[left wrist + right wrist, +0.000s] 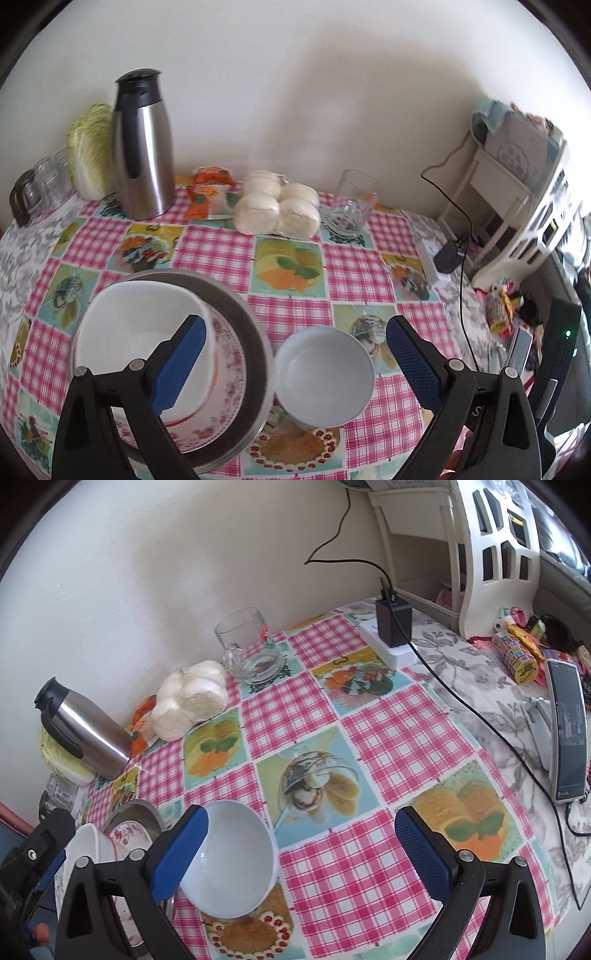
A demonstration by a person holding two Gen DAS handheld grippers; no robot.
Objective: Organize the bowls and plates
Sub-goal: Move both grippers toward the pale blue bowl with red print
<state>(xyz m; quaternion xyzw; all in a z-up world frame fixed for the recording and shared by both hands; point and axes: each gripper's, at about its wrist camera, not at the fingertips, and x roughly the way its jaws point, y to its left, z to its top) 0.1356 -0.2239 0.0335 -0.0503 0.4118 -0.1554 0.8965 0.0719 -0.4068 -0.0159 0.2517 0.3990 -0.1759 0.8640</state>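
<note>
A small white bowl (323, 374) sits on the chequered tablecloth between the fingers of my open, empty left gripper (295, 363). To its left a larger white bowl (140, 332) rests on a pink floral plate (225, 365) inside a steel dish (255, 332); my left fingertip hangs over that bowl. In the right wrist view the small white bowl (231, 860) lies just right of my left fingertip; my right gripper (301, 853) is open and empty. The stack (122, 834) shows at lower left, with part of the other gripper beside it.
A steel thermos (142, 147), cabbage (90, 147), bagged buns (277, 206), a glass mug (351, 206) and jars (40, 184) line the back wall. A power strip with charger (393, 631), cable, phone (567, 731) and white shelf (480, 535) stand to the right.
</note>
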